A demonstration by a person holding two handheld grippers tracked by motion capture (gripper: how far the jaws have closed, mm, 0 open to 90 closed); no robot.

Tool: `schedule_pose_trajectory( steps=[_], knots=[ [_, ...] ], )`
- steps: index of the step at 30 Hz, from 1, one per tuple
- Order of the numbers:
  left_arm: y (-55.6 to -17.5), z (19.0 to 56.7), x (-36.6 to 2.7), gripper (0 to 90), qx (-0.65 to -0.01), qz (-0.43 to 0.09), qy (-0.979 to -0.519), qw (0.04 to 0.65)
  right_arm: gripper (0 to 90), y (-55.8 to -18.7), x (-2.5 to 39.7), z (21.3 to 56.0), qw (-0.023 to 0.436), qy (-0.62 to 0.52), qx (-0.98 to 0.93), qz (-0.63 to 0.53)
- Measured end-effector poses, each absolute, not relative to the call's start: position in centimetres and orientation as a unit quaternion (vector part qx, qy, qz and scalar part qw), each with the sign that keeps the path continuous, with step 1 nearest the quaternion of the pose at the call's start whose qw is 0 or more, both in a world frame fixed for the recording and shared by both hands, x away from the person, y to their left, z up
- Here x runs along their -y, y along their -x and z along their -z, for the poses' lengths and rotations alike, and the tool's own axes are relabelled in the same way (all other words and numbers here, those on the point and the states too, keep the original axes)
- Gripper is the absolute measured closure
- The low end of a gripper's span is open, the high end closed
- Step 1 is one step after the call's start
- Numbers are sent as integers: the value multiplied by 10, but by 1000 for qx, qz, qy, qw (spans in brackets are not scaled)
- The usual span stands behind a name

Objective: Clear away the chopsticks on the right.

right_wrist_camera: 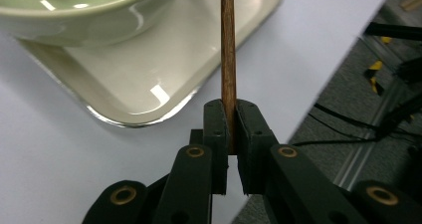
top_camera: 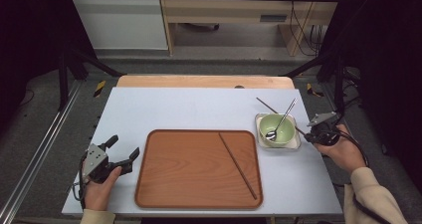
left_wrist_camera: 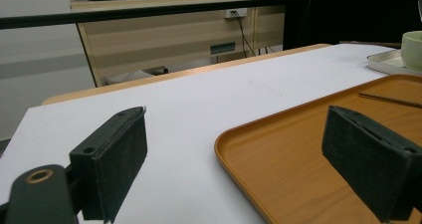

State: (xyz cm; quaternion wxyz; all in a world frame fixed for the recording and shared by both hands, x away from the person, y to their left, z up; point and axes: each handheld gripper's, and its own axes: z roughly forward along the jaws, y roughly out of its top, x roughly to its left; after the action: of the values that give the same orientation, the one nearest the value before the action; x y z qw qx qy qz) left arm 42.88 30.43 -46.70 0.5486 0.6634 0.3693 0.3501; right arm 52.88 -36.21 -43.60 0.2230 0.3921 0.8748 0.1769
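Right gripper (right_wrist_camera: 229, 134): jaws clamped on 1 chopstick (right_wrist_camera: 228, 50), held beside small tray (right_wrist_camera: 164, 79) with green bowl (top_camera: 276, 128)
Left gripper (top_camera: 119, 154): jaws wide, empty, at wooden tray (top_camera: 199, 184) edge
Second chopstick (top_camera: 239, 165): lay on wooden tray
Risk: thin grip near stick's end; it could pivot, knock spoon (top_camera: 278, 124)
Surface: white tabletop (top_camera: 189, 109)
Room: grey floor, wooden bench behind

No readable text, labels, brands or nos. anywhere; nothing legible on table items or bkgd.
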Motion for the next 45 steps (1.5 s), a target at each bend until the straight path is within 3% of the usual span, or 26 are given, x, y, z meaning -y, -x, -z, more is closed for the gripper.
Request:
schedule_pose_trajectory(
  steps=[8,20,30,38,45],
  knots=[
    [-428,466,-308,118,-374,-358,-656,550,845,-521,373,408,266,-463,-822,-197],
    [-428,466,-305,112,-366,-353,-662,551,846,-513,376,374,285,-497,-786,-233],
    [-428,466,-305,111,-367,-354,-661,552,847,-500,361,314,309,-496,-760,-285],
    [-428,466,-305,111,-367,-352,-661,552,846,-473,312,285,250,-479,-773,-333],
    [-428,466,-305,111,-366,-353,-660,553,846,-459,270,298,218,-455,-799,-327]
  ],
)
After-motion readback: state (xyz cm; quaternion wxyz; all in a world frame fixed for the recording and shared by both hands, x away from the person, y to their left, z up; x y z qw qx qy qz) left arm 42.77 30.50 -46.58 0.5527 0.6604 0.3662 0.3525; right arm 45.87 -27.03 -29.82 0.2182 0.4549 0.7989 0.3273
